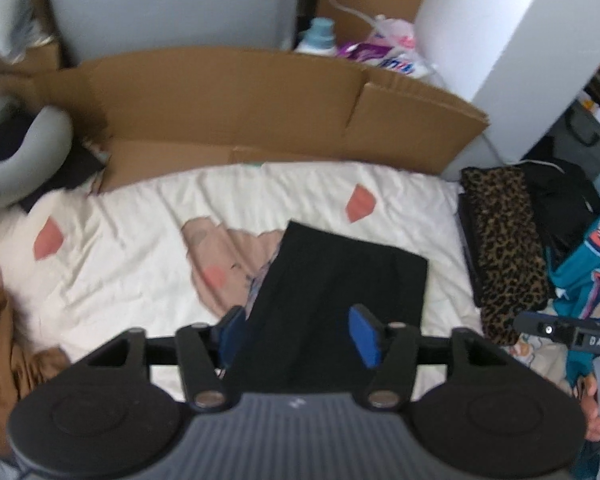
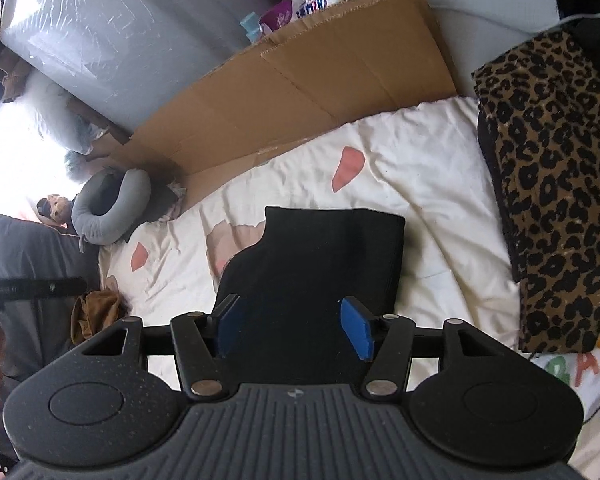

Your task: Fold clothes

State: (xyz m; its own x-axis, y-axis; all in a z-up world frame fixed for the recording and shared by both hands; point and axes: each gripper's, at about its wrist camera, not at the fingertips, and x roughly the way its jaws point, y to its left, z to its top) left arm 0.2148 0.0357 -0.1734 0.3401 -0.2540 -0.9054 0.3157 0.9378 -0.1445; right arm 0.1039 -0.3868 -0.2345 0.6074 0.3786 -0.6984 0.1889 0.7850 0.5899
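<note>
A folded black garment (image 1: 340, 272) (image 2: 320, 248) lies flat on the cream bed sheet (image 1: 140, 240) (image 2: 420, 208). My left gripper (image 1: 298, 320) hovers above its near end, blue pads (image 1: 364, 336) apart, nothing pinched between them. My right gripper (image 2: 290, 312) hangs over the same garment from another side, also open, with its blue pads (image 2: 356, 332) clear of the cloth. Part of the right gripper's black body (image 1: 560, 332) shows at the right edge of the left wrist view, held by a hand (image 1: 596, 412).
A folded leopard-print garment (image 1: 504, 248) (image 2: 552, 184) lies on dark clothes to the right, beside a teal top (image 1: 588, 264). Flattened cardboard (image 1: 240, 100) (image 2: 300, 92) lines the far edge of the bed. A grey neck pillow (image 1: 24, 160) (image 2: 112, 208) and brown cloth (image 1: 0, 340) lie left.
</note>
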